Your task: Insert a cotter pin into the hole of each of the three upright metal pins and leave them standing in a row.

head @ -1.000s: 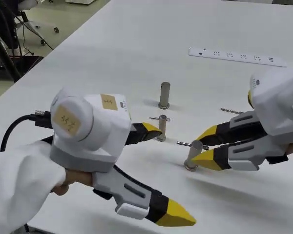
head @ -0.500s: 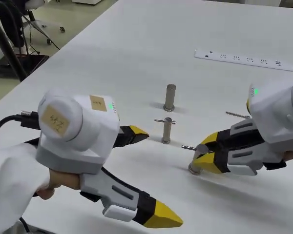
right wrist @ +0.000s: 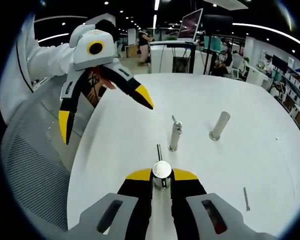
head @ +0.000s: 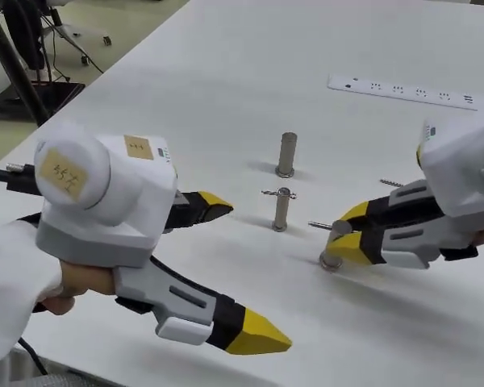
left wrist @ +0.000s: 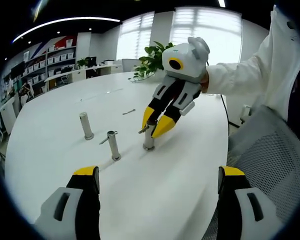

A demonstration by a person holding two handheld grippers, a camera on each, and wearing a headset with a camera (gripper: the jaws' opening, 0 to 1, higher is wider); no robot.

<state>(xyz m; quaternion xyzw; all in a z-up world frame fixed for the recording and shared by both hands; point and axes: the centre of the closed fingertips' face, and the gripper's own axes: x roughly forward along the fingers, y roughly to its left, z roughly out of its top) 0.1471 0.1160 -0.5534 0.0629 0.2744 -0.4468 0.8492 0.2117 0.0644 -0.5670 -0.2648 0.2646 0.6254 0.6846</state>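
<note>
Left tool (head: 240, 274): white housing, grey base band, black jaws, yellow tips; two tan stickers (head: 63, 173); black cable (head: 4, 172) at rear. Right tool (head: 340, 235): matching colours. White sleeve (head: 8, 294) worn, left arm.

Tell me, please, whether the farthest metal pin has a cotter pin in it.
No, empty: the far pin stands upright with nothing through its top.

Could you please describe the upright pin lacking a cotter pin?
On the white table, find the row of three pins. It is the grey metal cylinder at the end nearest the white power strip; the middle pin and gripped pin carry cotter pins.
</note>
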